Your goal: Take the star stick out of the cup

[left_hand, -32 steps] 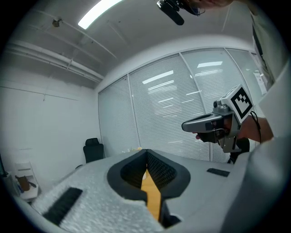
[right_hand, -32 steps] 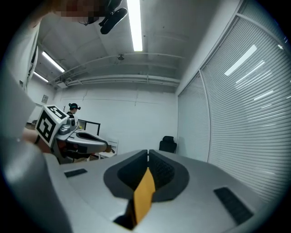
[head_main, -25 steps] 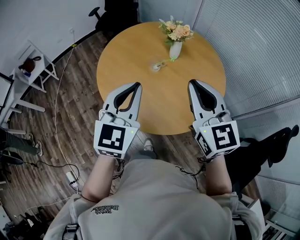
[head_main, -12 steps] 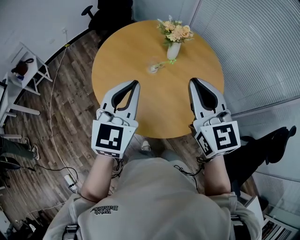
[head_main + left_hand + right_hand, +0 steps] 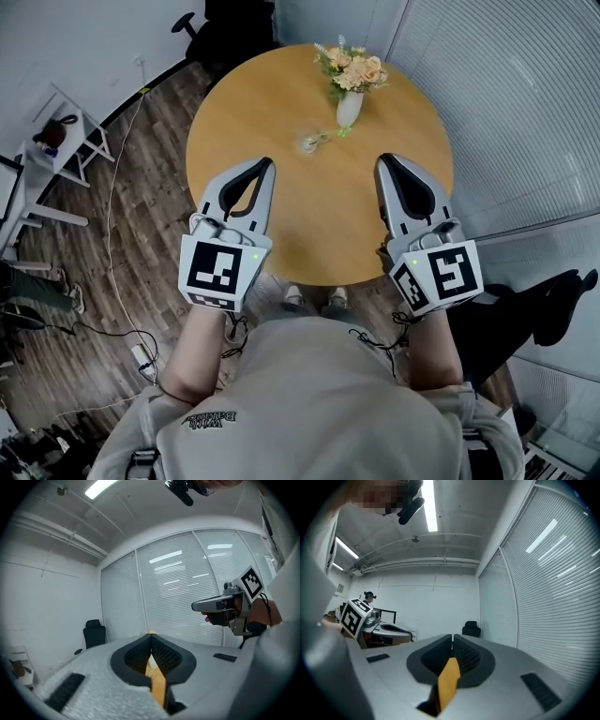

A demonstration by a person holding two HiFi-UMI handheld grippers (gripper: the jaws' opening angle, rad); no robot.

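Claws on both hands are pressed together with nothing between them. The left claw (image 5: 266, 163) and the right claw (image 5: 382, 159) are held side by side, well apart, roughly level over the near half of the round wooden surface (image 5: 234, 112). Each gripper view shows the ribbed pads meeting at the tip, with only a strip of the surface visible in the hollow behind them. The cup (image 5: 309, 143) stands ahead of both claws, in the gap between their lines and somewhat nearer the left one. It is apart from either. A thin greenish rod that I take for the star stick (image 5: 325, 137) leans out of the cup, away from the left claw and toward the white vase (image 5: 348, 109). It is too small here to make out a star. The vase, topped with flowers (image 5: 352, 66), sits just beyond the cup, ahead of the right claw's inner side. Judging by this layout, the task has not begun. The paired, symmetrical hold looks like a ready stance, probably so one claw can steady the small cup while the other pinches the stick. Whichever claw goes for the stick must first part its jaws. The cup looks light enough to tip, and the vase close by leaves little room on that side.
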